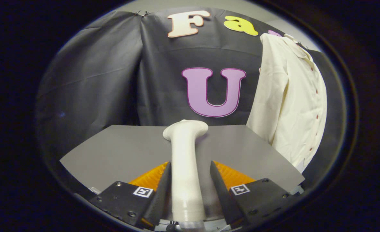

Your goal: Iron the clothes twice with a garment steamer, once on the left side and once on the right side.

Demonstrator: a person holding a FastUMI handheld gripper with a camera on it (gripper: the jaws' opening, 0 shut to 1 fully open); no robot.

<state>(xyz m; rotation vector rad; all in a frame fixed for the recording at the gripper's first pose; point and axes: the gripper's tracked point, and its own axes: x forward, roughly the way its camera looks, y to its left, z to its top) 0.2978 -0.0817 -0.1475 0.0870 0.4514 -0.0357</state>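
Tongs (190,180) stand partly open around the smooth white plastic garment steamer (186,161); whether either finger touches its handle cannot be told. Its flared head points ahead over the grey bench (119,148). Cream button-front shirt (290,100) hangs beyond, rightward.

The garment steamer (186,167) is a creamy off-white all along its handle, turning a shade paler and glossier at its rounded head. The shirt (290,103) hanging against the wall is a soft cream too, plain and without pattern, with a line of small reddish-brown buttons running down its front. The bench (119,148) is a flat, even mid-grey. The cloth wall (112,71) behind is matte black with faint creases. On the tongs (190,180), each finger's mount carries a small white square printed with a black marker pattern.
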